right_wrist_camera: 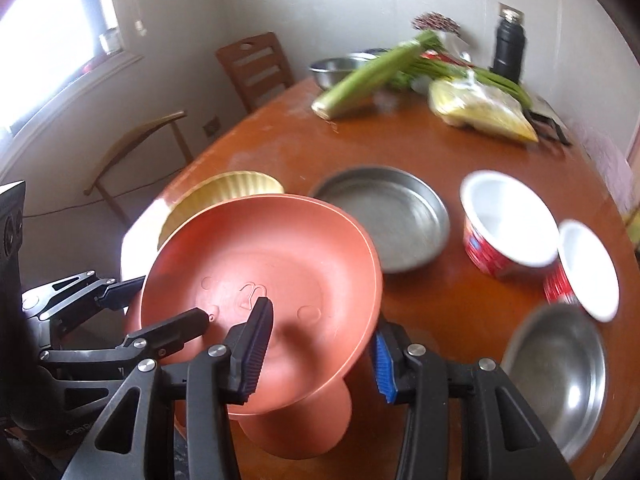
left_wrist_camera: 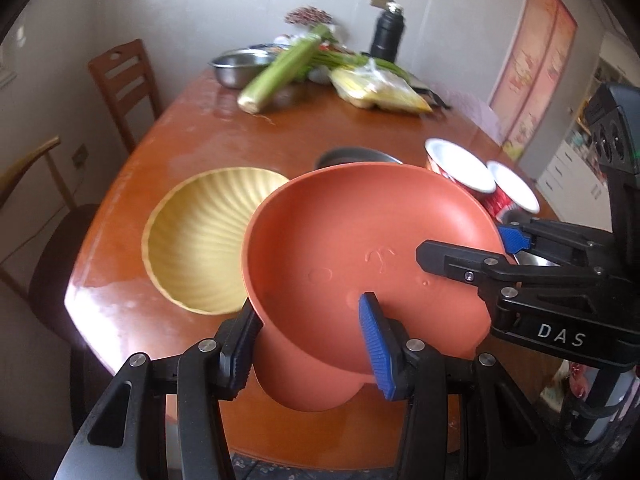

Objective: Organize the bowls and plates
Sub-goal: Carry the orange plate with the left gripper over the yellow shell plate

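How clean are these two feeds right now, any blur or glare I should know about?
Left wrist: orange bowl and left claw sharp, far celery soft, fisheye bends the table edge. Right wrist: motion-smeared red-and-white cups, window blown out, glare on the steel bowl.

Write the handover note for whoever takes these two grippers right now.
Left gripper: jaws shut on the near rim of the terracotta bowl, one finger inside, one outside.
Right gripper: jaws shut on the same bowl's rim from the other side. The bowl is tilted and appears lifted off the wooden table.
On the table: yellow ribbed bowl to the left, steel pan behind, two red-and-white bowls and a steel bowl to the right.
Done: nothing stacked yet.
Left: set the terracotta bowl down, probably with the yellow one, then group the rest.
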Available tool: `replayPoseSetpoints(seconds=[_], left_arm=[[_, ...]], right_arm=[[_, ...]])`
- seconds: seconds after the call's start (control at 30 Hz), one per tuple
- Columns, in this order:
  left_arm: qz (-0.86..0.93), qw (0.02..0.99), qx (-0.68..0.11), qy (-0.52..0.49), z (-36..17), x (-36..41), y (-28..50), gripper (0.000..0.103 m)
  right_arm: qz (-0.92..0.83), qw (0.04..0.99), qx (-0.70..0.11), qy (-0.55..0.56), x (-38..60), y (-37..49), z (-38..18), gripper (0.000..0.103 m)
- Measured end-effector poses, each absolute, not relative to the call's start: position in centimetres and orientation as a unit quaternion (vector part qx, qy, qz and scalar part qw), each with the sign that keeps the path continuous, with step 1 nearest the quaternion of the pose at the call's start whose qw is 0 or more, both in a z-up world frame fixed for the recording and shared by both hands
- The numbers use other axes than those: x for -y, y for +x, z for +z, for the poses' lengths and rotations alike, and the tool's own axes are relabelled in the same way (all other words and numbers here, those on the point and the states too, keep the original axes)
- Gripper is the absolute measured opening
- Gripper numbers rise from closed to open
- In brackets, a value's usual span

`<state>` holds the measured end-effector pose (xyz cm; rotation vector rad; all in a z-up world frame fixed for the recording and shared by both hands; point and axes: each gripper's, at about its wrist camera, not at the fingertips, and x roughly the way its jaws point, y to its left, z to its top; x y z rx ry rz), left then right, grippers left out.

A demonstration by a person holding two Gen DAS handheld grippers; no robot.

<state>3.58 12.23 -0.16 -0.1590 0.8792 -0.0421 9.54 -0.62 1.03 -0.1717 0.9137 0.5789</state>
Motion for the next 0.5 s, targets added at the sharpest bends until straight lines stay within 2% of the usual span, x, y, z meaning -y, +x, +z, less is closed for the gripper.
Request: replayPoseSetpoints(seconds=[0.5], left_arm=[[0.062,0.896,-0.424,-0.119,-0.8,-18.8,5.1,0.049]], right_arm=[[0.336,0.827,-0.428,-0.140,-8.2,14.0,0.6,0.046]])
